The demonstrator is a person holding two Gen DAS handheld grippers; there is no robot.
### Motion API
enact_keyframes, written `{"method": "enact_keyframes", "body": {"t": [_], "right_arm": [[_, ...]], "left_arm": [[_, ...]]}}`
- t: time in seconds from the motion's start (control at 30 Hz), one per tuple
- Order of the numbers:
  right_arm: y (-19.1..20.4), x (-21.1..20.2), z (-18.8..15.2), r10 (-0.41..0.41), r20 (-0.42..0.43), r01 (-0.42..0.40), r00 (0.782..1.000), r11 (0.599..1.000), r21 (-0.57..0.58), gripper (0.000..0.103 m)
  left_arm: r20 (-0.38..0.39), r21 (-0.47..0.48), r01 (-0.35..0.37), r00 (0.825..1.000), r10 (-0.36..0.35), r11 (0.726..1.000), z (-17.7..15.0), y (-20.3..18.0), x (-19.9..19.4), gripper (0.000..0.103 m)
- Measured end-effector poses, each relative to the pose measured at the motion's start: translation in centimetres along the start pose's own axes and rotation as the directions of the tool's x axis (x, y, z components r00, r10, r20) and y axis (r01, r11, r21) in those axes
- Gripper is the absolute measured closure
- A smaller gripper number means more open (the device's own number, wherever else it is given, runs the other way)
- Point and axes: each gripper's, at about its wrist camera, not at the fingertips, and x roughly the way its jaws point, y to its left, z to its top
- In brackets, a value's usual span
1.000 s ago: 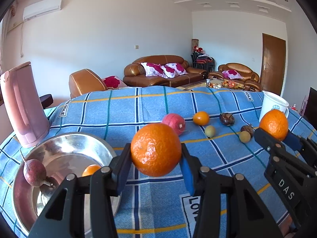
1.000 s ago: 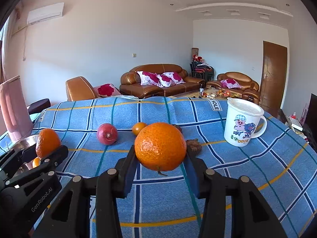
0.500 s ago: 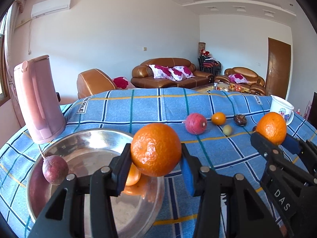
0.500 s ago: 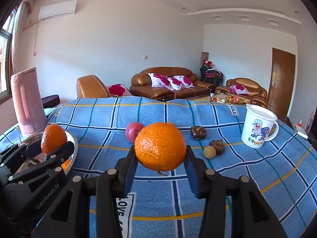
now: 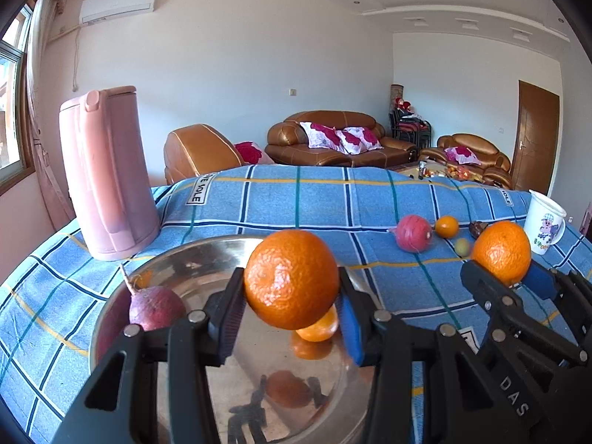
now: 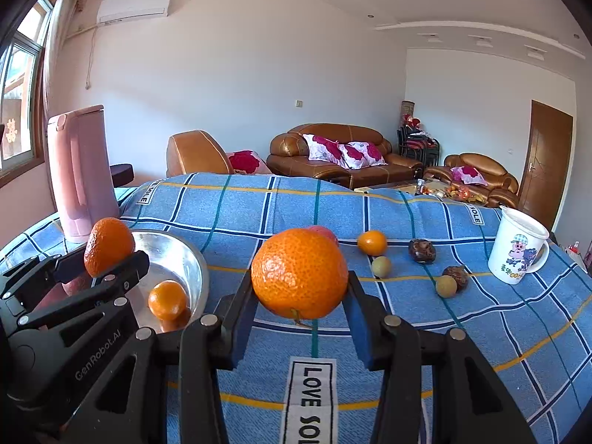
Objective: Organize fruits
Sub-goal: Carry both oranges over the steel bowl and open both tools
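Both my jaws clamp a mandarin each, left gripper point(image 5: 291, 307) poised over the steel bowl point(image 5: 207, 259) (right gripper point(image 6: 299, 310) off to its side).

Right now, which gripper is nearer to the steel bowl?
Left. The left gripper holds its orange over the steel bowl. The right gripper holds its own orange over the blue cloth, beside the bowl and clear of its rim.

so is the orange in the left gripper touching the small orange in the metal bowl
Apart. The right wrist view shows the held orange up in the left gripper, with bare metal bowl between it and the small orange.
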Motion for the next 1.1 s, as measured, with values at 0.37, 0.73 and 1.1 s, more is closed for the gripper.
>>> {"method": "enact_keyframes", "body": {"t": [0.37, 0.73, 1.1], "right_arm": [[4.9, 1.9, 1.0, 0.057, -0.011, -0.057, 0.998, 0.998, -0.033, 0.055], [7.1, 5.2, 2.1, 0.131, -0.08, -0.134, 0.988, 0.99, -0.035, 0.055], [8.7, 9.9, 2.6, 0.215, -0.238, -0.23, 0.947, 0.973, -0.036, 0.055]], "left_arm": [[-0.011, -0.051, -0.052, 0.999, 0.051, 0.997, 0.0, 4.3, 0.2, 0.055], [-0.086, -0.089, -0.09, 0.993, 0.082, 0.992, -0.3, 6.5, 1.6, 0.055], [-0.128, -0.071, -0.106, 0.987, 0.096, 0.992, -0.3, 6.4, 2.3, 0.055]]}}
